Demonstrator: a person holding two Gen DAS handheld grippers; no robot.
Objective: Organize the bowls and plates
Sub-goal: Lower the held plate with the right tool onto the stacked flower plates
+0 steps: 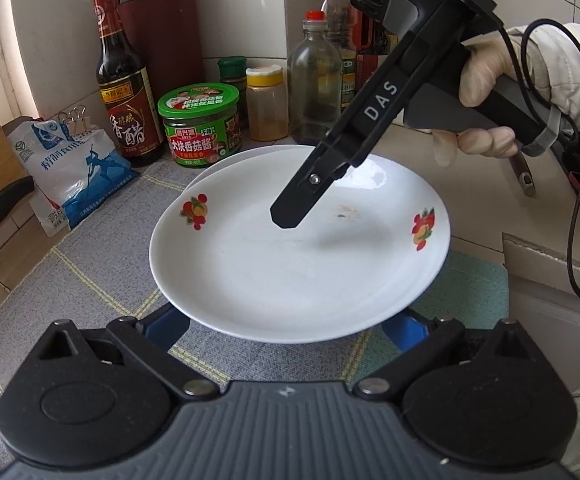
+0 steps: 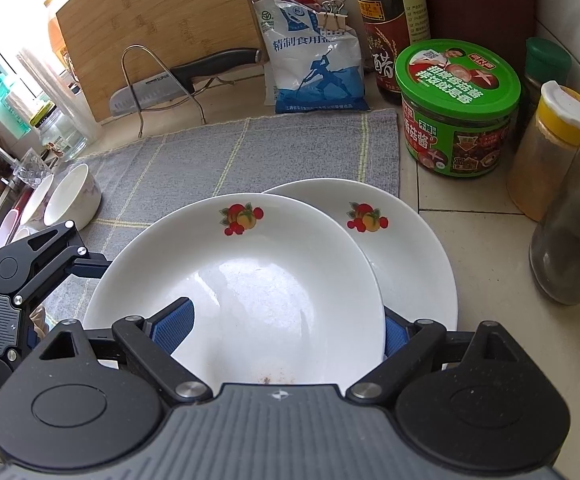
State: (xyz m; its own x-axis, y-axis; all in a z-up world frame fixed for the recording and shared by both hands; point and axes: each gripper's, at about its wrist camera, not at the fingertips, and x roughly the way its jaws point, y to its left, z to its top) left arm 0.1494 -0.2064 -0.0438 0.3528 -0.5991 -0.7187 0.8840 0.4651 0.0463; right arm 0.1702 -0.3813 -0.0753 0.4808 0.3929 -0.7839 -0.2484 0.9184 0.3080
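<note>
A white plate with fruit decals (image 1: 274,264) (image 2: 250,272) lies slanted on a second like plate (image 2: 409,256), whose rim (image 1: 274,151) shows behind it. My right gripper (image 2: 286,332) grips the top plate's rim: one blue pad (image 2: 174,328) on its face, the other (image 2: 393,338) under its edge. In the left wrist view the right gripper (image 1: 286,216) comes down onto the plate. My left gripper (image 1: 290,330) is open, its blue fingers (image 1: 166,328) spread under the plate's near rim. Two white bowls (image 2: 70,196) stand at the mat's left edge.
A grey mat (image 2: 274,148) covers the counter. Behind stand a vinegar bottle (image 1: 124,80), a green-lidded sauce jar (image 1: 202,124), a spice shaker (image 1: 266,100), a glass bottle (image 1: 313,80), a salt bag (image 1: 70,168). A cutting board (image 2: 154,28) and knife (image 2: 186,76) sit at back left.
</note>
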